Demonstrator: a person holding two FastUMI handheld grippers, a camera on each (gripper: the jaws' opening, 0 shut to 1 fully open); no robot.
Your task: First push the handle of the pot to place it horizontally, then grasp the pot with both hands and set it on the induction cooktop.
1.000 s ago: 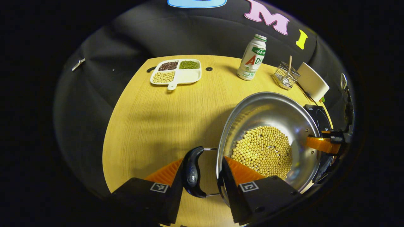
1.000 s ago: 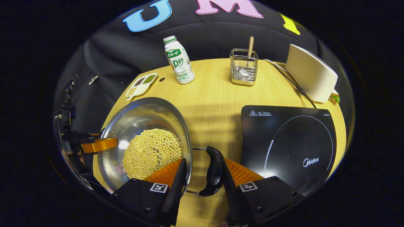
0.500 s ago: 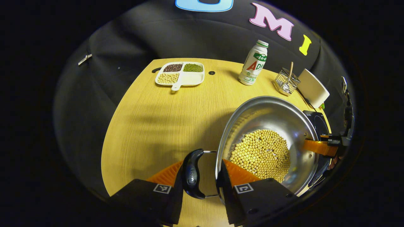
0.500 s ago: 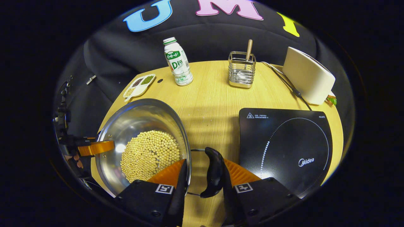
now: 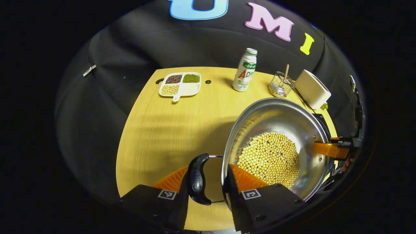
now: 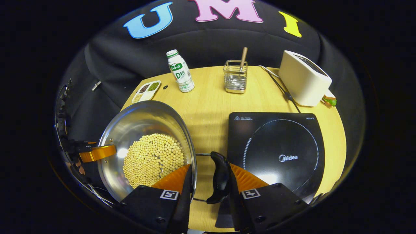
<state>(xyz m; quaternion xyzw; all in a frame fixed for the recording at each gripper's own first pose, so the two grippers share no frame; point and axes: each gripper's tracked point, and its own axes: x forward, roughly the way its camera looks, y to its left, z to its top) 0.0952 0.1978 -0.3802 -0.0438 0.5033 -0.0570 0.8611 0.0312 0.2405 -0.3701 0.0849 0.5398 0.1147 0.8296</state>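
In the left gripper view, the left claw (image 5: pixel 208 182) sat at the bottom centre of the frame, its two fingers closed over the pot's rim and its black side handle (image 5: pixel 197 179): one finger lay outside the handle, the other reached inside the wall above the beans. The stainless steel pot (image 5: pixel 260 117) filled the lower right of that frame, with a heap of soybeans (image 5: pixel 269 157) in its bottom. At the pot's far edge, on the right of the frame, the other claw showed, a hand behind it.

In the right gripper view, the right claw (image 6: pixel 208 180) at the bottom centre was clamped likewise, one finger inside the pot (image 6: pixel 139 120), the other outside the opposite black handle (image 6: pixel 220 177). The pot lay in the lower left of that frame, just left of the black induction cooktop (image 6: pixel 276 156), which occupied the right centre; its shadow fell on the counter (image 6: pixel 208 107) between them. Whether the pot touched the counter could not be told.

Along the upper part of that frame stood a divided white dish of grains (image 6: pixel 145 91), a white drink bottle (image 6: pixel 180 76), a wire utensil holder (image 6: pixel 235 78) and a cream toaster (image 6: pixel 304 79).
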